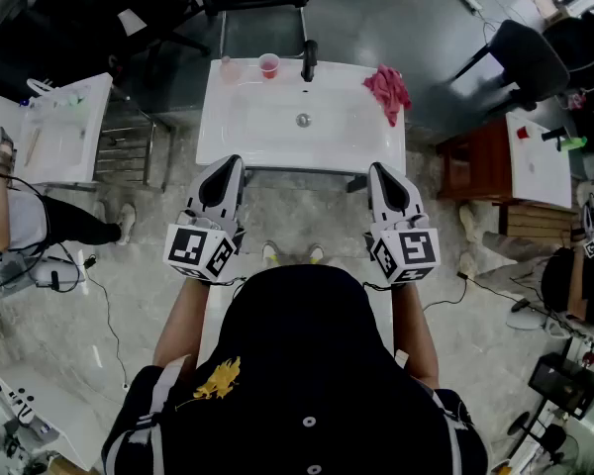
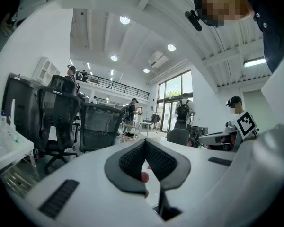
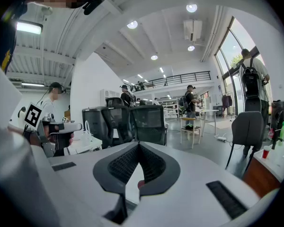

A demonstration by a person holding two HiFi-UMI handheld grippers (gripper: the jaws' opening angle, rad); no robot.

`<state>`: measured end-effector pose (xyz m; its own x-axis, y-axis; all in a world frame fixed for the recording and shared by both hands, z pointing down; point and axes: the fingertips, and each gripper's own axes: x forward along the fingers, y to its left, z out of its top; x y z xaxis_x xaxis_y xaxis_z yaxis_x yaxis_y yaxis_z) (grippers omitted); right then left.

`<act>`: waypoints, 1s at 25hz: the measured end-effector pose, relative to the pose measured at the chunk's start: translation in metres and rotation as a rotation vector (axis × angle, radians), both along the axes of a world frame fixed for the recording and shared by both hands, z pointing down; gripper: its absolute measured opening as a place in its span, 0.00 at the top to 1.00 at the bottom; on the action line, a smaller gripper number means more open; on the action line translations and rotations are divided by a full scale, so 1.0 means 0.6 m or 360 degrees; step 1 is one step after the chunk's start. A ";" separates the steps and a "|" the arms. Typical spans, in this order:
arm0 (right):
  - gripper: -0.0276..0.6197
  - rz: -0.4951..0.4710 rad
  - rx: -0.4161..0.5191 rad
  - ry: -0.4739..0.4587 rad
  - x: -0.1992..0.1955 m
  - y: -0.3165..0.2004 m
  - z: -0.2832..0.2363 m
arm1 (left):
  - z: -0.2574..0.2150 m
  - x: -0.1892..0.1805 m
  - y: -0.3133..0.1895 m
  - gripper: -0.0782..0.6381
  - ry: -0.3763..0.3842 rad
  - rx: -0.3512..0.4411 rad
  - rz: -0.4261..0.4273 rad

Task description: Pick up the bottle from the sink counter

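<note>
Left tongs [image 1: 228, 163], right tongs [image 1: 381, 168]: pressed together, empty | bottle [image 1: 230, 68]: well ahead, sink counter [image 1: 371, 142] far-left rim

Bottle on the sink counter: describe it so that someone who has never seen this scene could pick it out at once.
In the head view, find the white sink counter at the top centre. On its far edge, behind the drain, stands the bottle. It is the only dark, tall item there, between a red cup and a pink cloth.

You wear a black short-sleeved shirt [image 1: 307, 364] with white stripes on the sleeves and a yellow emblem [image 1: 218, 377] at seven o'clock.
</note>
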<state>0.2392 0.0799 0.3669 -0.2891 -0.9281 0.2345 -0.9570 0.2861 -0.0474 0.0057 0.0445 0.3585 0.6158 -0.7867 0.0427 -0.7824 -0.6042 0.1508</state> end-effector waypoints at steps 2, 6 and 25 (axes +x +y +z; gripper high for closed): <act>0.92 0.0001 0.0001 -0.0002 0.000 0.000 -0.001 | 0.001 -0.001 0.000 0.87 0.0004 -0.0004 -0.0003; 0.92 0.0003 0.0004 0.0000 0.002 0.000 -0.003 | -0.001 -0.002 0.000 0.87 0.0006 -0.0002 -0.0009; 0.92 -0.0051 0.0203 -0.0027 -0.058 -0.063 -0.034 | -0.030 -0.084 -0.041 0.87 -0.0023 0.0156 -0.0213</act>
<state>0.2047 0.0424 0.3465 -0.3217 -0.9404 0.1103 -0.9468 0.3210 -0.0246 -0.0447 0.0196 0.3406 0.5049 -0.8626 -0.0307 -0.8586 -0.5056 0.0845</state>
